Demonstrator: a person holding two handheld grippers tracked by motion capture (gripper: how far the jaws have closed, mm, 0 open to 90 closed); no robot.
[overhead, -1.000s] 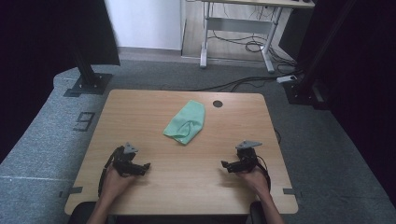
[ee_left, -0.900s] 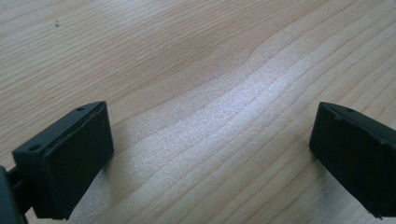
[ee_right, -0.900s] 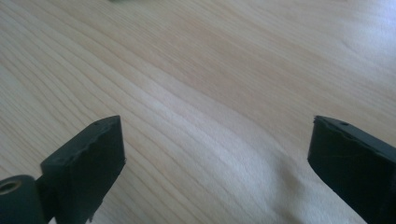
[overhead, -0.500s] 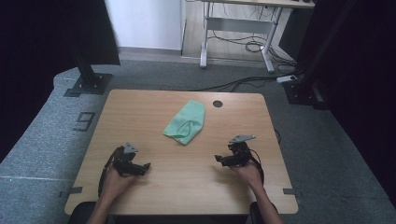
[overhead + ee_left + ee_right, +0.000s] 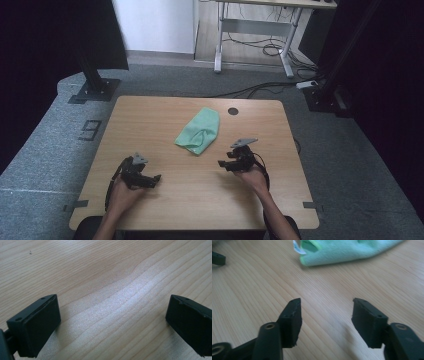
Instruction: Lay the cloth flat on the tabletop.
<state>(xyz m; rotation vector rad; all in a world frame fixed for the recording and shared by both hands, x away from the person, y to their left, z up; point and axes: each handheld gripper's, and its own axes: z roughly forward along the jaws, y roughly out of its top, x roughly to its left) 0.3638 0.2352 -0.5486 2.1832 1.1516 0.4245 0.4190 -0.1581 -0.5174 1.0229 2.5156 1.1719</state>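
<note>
**Right gripper closing in on the green cloth, left one parked**

While the left gripper (image 5: 150,179) sits low at the table's near left w/ jaws wide apart and nothing between them but bare wood grain, the right gripper (image 5: 223,164) is the one at work. Taking the green microfibre cloth (image 5: 199,131) as landmark: the right gripper is just short of the cloth's near corner, a bit to its right, jaws aimed at it. Its jaws have just been closing and now stand part-way apart, w/ only tabletop between them; prob. narrowing to fit a pinch on the cloth's edge. The left gripper lies well apart from the cloth, near and to the left, likely waiting its turn.

In the right gripper view the cloth (image 5: 347,251) is ahead of the jaws, not touching them, its folded edge and a small white tag (image 5: 298,248) turned this way. The cloth itself lies crumpled about mid-table (image 5: 150,120), long axis running toward the far right, just short of the round cable hole (image 5: 233,111).

Hard to make out: the cloth's far end is cut off at the top of the right gripper view and its near edge is blurred, so I can't tell how many layers are folded there. A black bit at that view's upper left (image 5: 218,258) is prob. the left gripper's jaw tip, mostly cut off. Beyond the table, a desk frame (image 5: 252,35) and floor cables (image 5: 270,50) are dim; the sides are black.
</note>
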